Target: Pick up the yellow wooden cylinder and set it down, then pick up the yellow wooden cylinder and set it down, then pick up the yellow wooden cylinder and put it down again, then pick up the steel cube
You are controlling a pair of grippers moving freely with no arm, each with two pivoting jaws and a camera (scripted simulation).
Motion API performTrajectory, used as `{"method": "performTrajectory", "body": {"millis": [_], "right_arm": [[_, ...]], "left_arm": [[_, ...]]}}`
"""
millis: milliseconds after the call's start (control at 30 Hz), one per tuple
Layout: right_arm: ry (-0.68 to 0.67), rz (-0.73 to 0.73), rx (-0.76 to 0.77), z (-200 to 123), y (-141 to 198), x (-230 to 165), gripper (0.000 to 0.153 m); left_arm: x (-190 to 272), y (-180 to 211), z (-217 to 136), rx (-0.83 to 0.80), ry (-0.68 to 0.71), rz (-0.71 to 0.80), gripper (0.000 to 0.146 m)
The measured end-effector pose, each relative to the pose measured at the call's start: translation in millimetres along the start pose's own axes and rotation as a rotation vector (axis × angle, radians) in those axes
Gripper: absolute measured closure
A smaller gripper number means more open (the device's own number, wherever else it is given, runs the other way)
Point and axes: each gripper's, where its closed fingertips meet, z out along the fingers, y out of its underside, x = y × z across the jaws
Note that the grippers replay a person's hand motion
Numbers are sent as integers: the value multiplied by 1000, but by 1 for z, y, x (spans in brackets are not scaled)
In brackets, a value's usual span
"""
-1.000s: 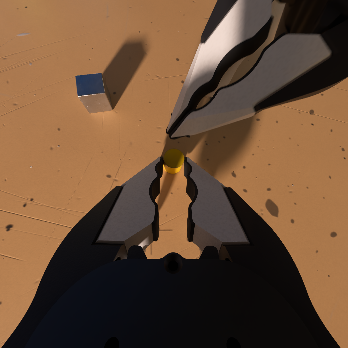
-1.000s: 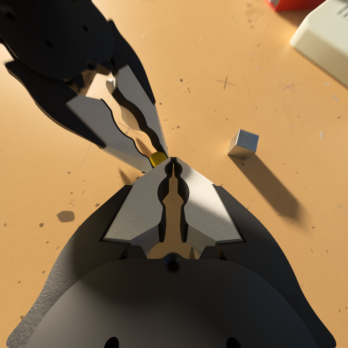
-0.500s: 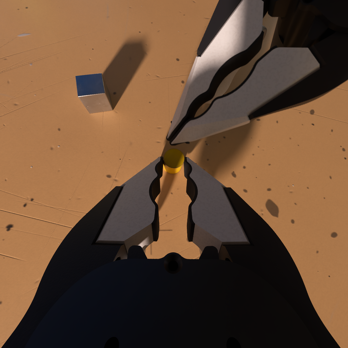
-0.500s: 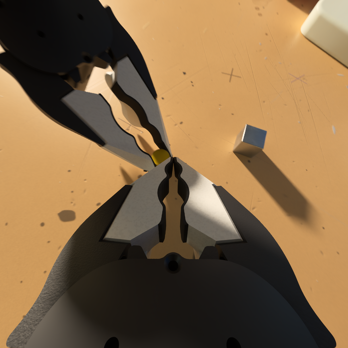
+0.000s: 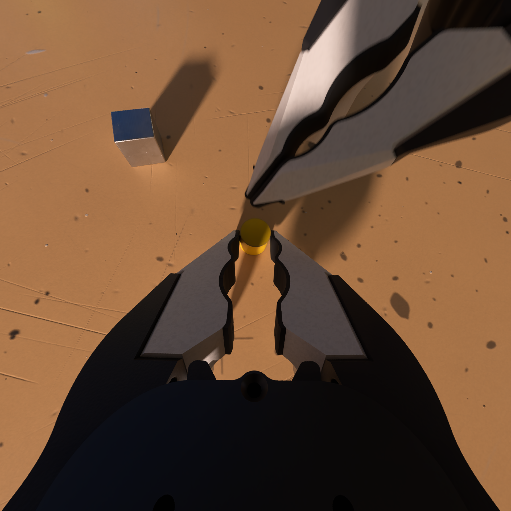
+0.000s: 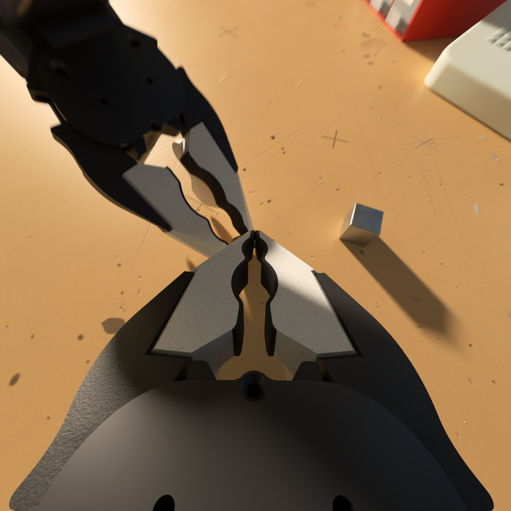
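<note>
Left gripper (image 5: 254, 235) held our yellow wooden cylinder (image 5: 254, 236) on the bench (image 5: 83, 249); right gripper (image 6: 254, 235) stayed closed, empty. We should lift straight, slowly.

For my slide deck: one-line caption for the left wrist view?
Left gripper shut on yellow wooden cylinder; steel cube beyond, right gripper closed.

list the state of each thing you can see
left gripper: shut on the cylinder
right gripper: shut, holds nothing
cylinder: upright, between the left fingertips
cube: resting on the table, untouched
red box: at the table's far edge
cream device: beside the red box
</note>
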Motion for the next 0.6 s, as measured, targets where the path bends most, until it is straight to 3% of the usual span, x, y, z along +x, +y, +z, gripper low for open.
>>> {"method": "performTrajectory", "body": {"millis": [133, 333, 467, 600], "right_arm": [[20, -9, -104, 6, 18, 4, 153], [89, 79, 69, -14, -4, 27, 153], [56, 165, 110, -14, -2, 30, 153], [37, 192, 153, -18, -3, 30, 153]], "left_arm": [[0, 0, 0, -1, -2, 1, 125], [0, 0, 0, 3, -5, 5, 125], [0, 0, -1, 19, -4, -5, 125], [-2, -8, -11, 111, 94, -141, 125]]}}
